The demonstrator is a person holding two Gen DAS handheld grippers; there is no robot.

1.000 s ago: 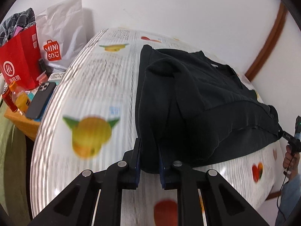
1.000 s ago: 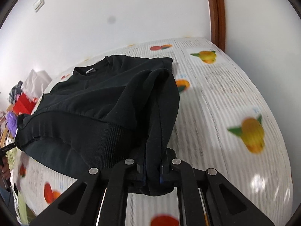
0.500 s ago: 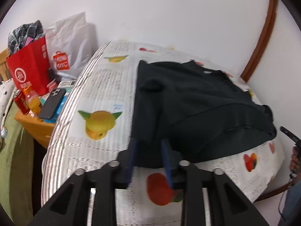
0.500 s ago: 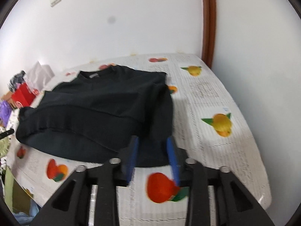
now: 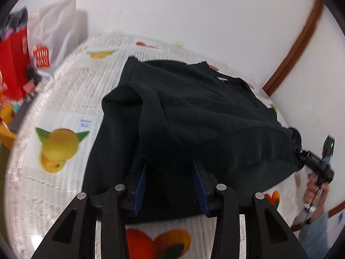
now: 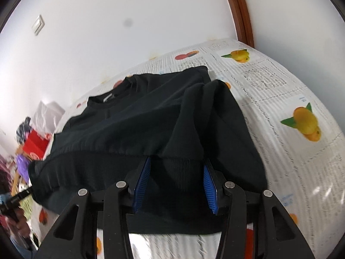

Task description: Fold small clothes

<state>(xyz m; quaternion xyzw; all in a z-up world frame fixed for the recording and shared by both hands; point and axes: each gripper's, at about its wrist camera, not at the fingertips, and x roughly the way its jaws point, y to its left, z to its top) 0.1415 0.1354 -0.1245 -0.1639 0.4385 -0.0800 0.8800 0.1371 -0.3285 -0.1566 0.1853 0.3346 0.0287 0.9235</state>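
My black sweatshirt (image 5: 204, 112) lies spread on the surface (image 5: 71, 99) with its fruit-printed cloth, neckline toward the wall and ribbed hem toward me. Both sleeves look folded in over the body, which is why the garment reads as a tidy rectangle, ready, I judge, for a hem-to-collar fold.

My left gripper (image 5: 170, 183) hangs at the near hem with its jaws spread wide, blue pads (image 5: 139, 185) standing apart over the fabric and clamping nothing. My right gripper (image 6: 175, 181) is the same at the other end of the hem: jaws parted, cloth between and beneath them but not pinched. I take it I hold them one at each hem corner so both can bite together and lift the edge evenly.

The left view shows what the right cannot: the right gripper's black handle in my hand (image 5: 317, 185) at the sweatshirt's far corner, and a white Miniso bag (image 5: 51, 49) beside a red bag (image 5: 13, 64). The right view alone shows the light switch (image 6: 38, 24) and the full curve of the neckline (image 6: 112, 95) with its label.
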